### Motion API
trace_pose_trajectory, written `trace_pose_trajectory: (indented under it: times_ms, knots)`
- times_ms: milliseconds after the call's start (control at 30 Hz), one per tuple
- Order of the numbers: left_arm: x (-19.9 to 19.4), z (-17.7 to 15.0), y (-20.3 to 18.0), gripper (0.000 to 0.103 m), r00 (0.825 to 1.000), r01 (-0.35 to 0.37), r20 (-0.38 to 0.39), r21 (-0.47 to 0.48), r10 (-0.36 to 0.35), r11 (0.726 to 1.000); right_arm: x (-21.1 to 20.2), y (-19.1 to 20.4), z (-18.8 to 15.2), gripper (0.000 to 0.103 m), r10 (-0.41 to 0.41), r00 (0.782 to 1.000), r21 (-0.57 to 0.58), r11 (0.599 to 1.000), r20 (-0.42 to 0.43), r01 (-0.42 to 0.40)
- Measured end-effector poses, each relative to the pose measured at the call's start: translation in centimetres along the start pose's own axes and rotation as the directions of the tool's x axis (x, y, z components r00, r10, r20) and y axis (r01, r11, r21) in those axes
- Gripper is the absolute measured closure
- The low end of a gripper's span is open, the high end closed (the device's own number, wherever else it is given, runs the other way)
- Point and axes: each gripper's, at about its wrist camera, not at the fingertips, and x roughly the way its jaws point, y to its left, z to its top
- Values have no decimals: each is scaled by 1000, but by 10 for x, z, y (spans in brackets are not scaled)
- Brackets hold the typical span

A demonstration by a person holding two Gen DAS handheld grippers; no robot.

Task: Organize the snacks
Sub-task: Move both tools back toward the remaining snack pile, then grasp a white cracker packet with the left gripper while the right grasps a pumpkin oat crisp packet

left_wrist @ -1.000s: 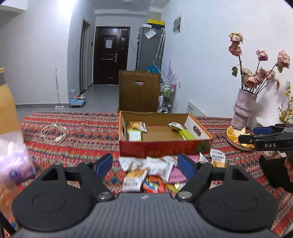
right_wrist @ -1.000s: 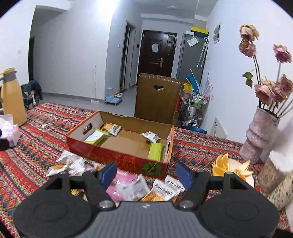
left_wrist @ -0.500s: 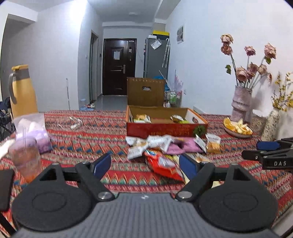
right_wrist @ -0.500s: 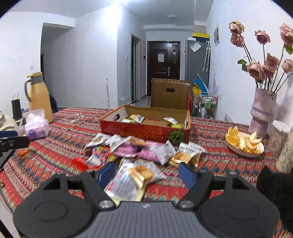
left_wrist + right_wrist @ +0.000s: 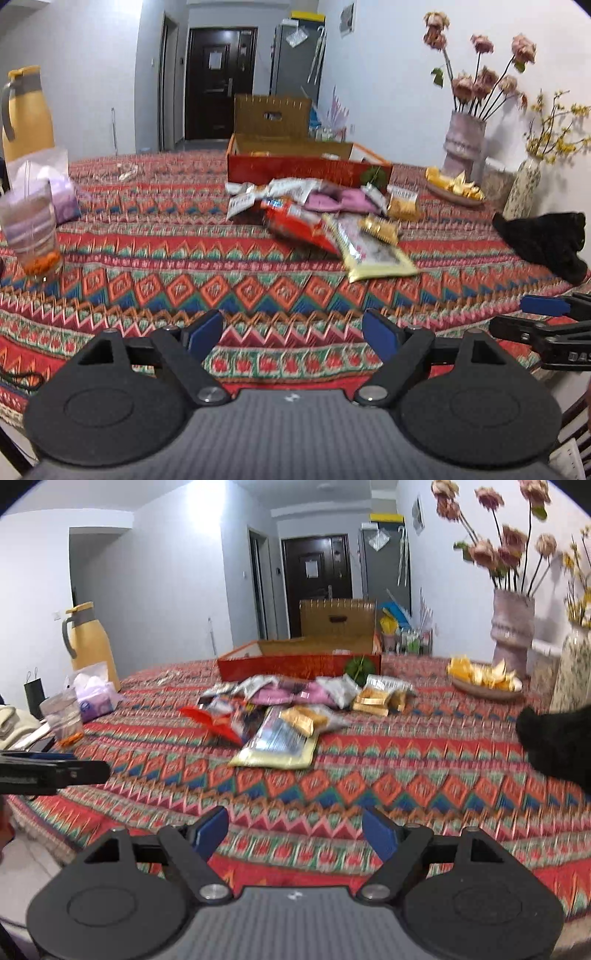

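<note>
A loose pile of snack packets (image 5: 317,210) lies mid-table on the patterned cloth, just in front of an open red cardboard box (image 5: 306,170) with a few packets inside. A red bag and a yellow-edged packet (image 5: 373,251) sit nearest me. My left gripper (image 5: 293,328) hovers over the near table edge, open and empty, well short of the pile. My right gripper (image 5: 295,827) is also empty, its jaws opening, with the pile (image 5: 291,709) and box (image 5: 299,664) far ahead. Its fingers (image 5: 543,305) show at the right of the left wrist view.
A yellow thermos jug (image 5: 26,114), a tissue pack (image 5: 62,192) and a plastic cup (image 5: 35,229) stand at the left. At the right are a plate of orange slices (image 5: 454,188), a vase of dried flowers (image 5: 465,144) and a black cloth (image 5: 546,240).
Both grippers have drawn back from the box and sunk toward the near table edge. The box and pile now look farther away. The right jaws stand a little wider.
</note>
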Motion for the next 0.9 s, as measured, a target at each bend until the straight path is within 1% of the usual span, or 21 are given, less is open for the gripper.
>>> trace_pose_trajectory:
  times_ms: [167, 367, 533, 633, 733, 833, 900]
  knots:
    - [10, 4, 11, 19, 1000, -5, -15, -35, 4, 999, 4, 2, -3, 24, 13, 1000, -4, 1000, -19, -13]
    - [27, 18, 21, 19, 1000, -3, -27, -59, 1, 998, 25, -3, 12, 24, 31, 999, 38, 999, -26, -30]
    - [48, 36, 35, 19, 999, 21, -32, -82, -23, 996, 51, -9, 27, 24, 26, 999, 76, 997, -42, -23]
    - [66, 52, 47, 19, 998, 49, -31, -103, -52, 994, 70, -14, 40, 24, 37, 998, 120, 992, -47, -31]
    - [88, 75, 60, 19, 997, 68, -20, -99, -71, 993, 94, -19, 55, 24, 55, 997, 169, 985, -47, -47]
    - [118, 102, 72, 19, 994, 106, -8, -73, -107, 992, 123, -23, 71, 24, 68, 997, 217, 974, -40, -58]
    - [142, 119, 81, 19, 992, 127, -15, -73, -128, 989, 141, -25, 81, 24, 76, 996, 253, 965, -36, -65]
